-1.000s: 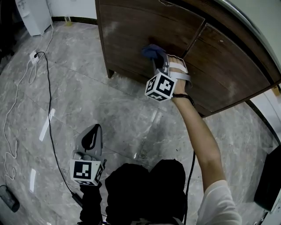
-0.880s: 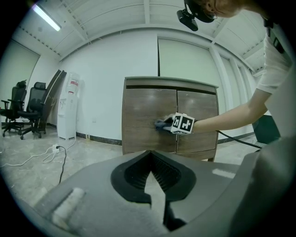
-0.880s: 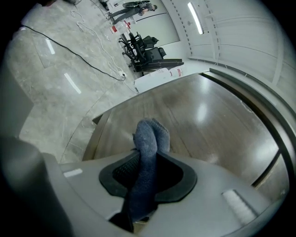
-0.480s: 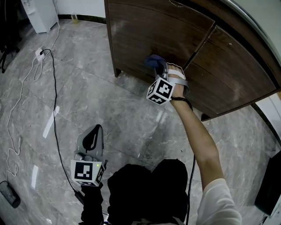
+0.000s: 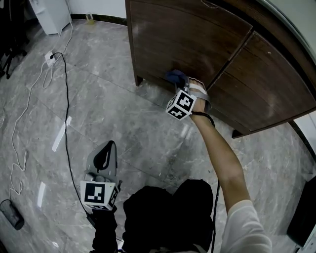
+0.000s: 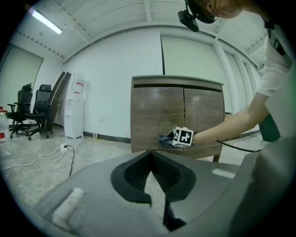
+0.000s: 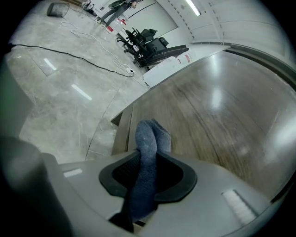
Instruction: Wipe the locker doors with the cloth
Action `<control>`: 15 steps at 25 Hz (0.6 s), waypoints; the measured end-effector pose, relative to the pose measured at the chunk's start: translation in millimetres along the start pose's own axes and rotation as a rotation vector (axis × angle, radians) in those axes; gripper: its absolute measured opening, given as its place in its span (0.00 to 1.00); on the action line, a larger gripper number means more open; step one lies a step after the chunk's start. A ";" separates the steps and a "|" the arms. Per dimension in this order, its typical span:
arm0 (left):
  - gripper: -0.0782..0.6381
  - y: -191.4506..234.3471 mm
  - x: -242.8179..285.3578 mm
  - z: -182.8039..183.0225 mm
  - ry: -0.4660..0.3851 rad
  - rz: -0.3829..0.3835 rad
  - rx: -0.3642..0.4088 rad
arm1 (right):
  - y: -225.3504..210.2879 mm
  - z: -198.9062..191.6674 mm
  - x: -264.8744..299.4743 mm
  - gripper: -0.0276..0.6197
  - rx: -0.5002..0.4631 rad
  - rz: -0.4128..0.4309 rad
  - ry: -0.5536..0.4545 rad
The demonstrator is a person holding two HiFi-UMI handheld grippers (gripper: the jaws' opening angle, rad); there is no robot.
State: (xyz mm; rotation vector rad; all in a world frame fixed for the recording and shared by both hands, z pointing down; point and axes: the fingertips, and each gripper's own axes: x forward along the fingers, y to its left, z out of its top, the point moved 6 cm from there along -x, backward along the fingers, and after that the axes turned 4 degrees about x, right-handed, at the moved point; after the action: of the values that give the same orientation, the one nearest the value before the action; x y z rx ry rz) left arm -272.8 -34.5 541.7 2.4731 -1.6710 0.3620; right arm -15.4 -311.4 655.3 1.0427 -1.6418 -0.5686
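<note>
A dark wooden locker with two doors stands on the floor, its left door (image 5: 187, 39) beside the right door (image 5: 266, 84). My right gripper (image 5: 179, 82) is shut on a blue cloth (image 5: 175, 76) and presses it against the left door's lower part, close to the bottom edge. In the right gripper view the cloth (image 7: 146, 148) sticks up between the jaws and touches the door (image 7: 217, 129). My left gripper (image 5: 102, 152) hangs low over the floor, away from the locker, shut with nothing in it. The left gripper view shows the locker (image 6: 157, 113) and the cloth (image 6: 163, 138) from afar.
A black cable (image 5: 64, 104) runs across the marble floor to a white power strip (image 5: 49, 57). A white unit (image 5: 52, 15) stands at the back left. Office chairs (image 6: 27, 111) and a water dispenser (image 6: 74, 106) stand left of the locker.
My right gripper has slid down the left door with the cloth, from mid-height to near the bottom edge. The left gripper has stayed in about the same place.
</note>
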 end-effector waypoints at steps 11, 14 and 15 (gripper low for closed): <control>0.11 4.0 1.2 -4.4 0.005 0.008 -0.014 | -2.0 5.3 1.2 0.19 0.018 0.014 -0.011; 0.11 3.2 1.7 -2.4 -0.001 0.001 -0.016 | -25.0 14.2 -11.4 0.19 0.012 -0.037 -0.035; 0.11 2.2 2.1 -2.3 -0.003 -0.001 -0.017 | -33.7 17.8 -16.0 0.19 0.011 -0.055 -0.045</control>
State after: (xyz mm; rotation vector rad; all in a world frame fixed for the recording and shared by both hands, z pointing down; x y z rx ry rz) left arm -274.4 -36.7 544.5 2.4639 -1.6666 0.3427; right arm -19.4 -317.3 614.5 1.0930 -1.6610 -0.6238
